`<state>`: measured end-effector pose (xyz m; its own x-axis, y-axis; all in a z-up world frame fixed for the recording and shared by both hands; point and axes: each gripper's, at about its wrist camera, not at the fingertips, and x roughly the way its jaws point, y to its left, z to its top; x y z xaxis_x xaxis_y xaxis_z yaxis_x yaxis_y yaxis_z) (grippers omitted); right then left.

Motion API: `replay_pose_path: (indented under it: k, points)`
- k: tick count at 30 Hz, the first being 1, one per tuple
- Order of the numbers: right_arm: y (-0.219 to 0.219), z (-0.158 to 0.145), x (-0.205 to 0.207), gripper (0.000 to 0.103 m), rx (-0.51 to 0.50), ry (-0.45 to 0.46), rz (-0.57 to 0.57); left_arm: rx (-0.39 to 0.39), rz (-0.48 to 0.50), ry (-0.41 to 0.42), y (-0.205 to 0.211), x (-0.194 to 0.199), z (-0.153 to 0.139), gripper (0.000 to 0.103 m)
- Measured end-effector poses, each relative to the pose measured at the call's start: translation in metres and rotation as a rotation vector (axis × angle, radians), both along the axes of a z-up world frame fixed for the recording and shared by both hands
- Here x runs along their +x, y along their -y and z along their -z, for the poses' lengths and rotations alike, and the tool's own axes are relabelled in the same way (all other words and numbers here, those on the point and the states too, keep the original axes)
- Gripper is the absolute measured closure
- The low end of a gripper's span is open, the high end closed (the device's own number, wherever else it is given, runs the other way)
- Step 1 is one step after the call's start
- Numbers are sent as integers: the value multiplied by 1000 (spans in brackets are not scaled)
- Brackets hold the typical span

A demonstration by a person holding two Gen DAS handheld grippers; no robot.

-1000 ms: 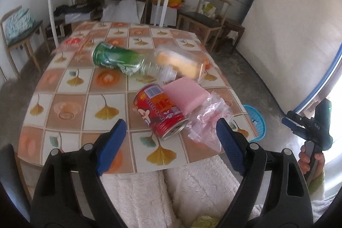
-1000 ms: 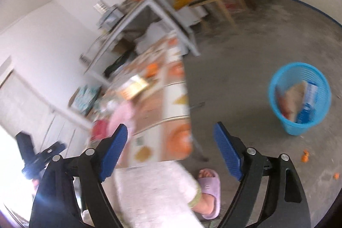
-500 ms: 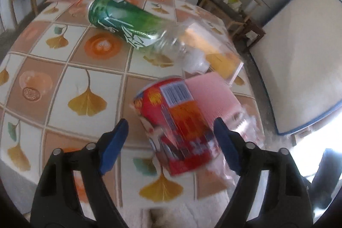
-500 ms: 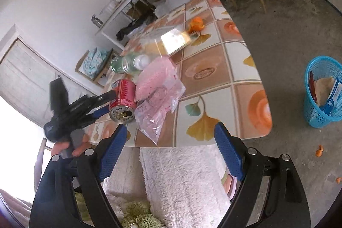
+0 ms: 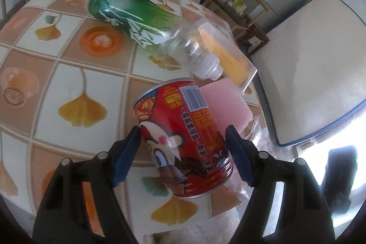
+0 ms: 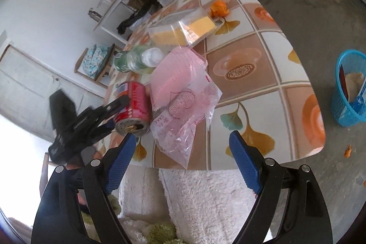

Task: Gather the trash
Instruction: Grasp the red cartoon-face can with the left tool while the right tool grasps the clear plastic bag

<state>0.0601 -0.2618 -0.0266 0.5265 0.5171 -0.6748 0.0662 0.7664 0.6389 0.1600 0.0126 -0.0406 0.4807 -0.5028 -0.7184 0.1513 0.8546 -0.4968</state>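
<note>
The left gripper (image 5: 183, 152) is right down around the red printed drink can (image 5: 183, 141), which lies on its side low and centre in the left wrist view, near the front edge of the tiled, ginkgo-leaf patterned table (image 5: 68, 74). Its jaws have just been closing, and the can sits squarely between the blue pads; the left pad looks to be at the can's wall, the right one a sliver off it, so no firm grip just yet by the look of it. This reads as the grasp step on the first piece of rubbish.

Over in the right wrist view, the right gripper (image 6: 179, 161) hovers wide apart and empty at the bottom of the frame, aimed at the crumpled pink-printed clear plastic bag (image 6: 183, 106) lying just beside the can. Further up the table wait a green-labelled clear plastic bottle (image 5: 137, 13) on its side and a clear plastic box with a yellow insert (image 6: 185, 31).

At the right edge, down on the floor, stands the blue mesh waste basket (image 6: 347, 106), already holding some scraps.

Next, likely: finish the squeeze, lift the can clear without dragging the bag along, then swing it across to that basket.
</note>
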Motion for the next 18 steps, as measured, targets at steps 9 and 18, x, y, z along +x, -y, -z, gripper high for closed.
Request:
replay_pose_path:
  k: [9, 18]
  points:
    - [-18, 17, 27, 30, -35, -80, 69, 10, -24, 48, -36, -29, -2, 33]
    - [-25, 19, 32, 72, -171, -90, 66, 21, -16, 64, -47, -46, -5, 34]
